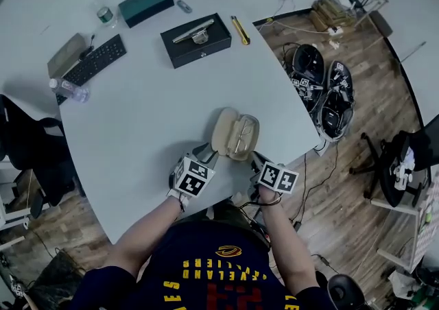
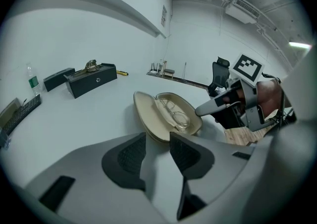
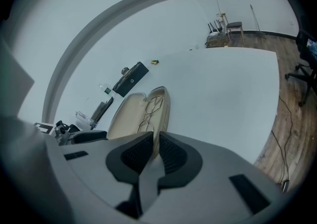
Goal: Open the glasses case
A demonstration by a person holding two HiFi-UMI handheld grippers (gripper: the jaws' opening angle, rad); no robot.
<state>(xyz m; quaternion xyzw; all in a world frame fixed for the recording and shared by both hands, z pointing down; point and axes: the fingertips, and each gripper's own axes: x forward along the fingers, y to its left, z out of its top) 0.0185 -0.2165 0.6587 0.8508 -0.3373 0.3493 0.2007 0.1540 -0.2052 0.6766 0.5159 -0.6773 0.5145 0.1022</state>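
Observation:
A beige glasses case [image 1: 235, 134] lies open on the white table [image 1: 151, 130], its lid folded to the left and wire-rimmed glasses [image 1: 244, 136] resting in the base. My right gripper [image 1: 255, 158] is shut on the near rim of the base; in the right gripper view that rim [image 3: 157, 119] runs into the narrow gap at the right gripper [image 3: 155, 139]. My left gripper [image 1: 208, 152] sits at the lid's near end. In the left gripper view the left gripper [image 2: 157, 139] stands open, with the case [image 2: 166, 119] just ahead of its tips and bare table in the gap.
At the back are a black box [image 1: 196, 40] with a metal object on it, a yellow cutter [image 1: 240, 29], a dark green box [image 1: 145, 4], a keyboard [image 1: 96, 59] and a water bottle [image 1: 68, 90]. The table edge [image 1: 302, 123] runs close on the right, above cluttered floor.

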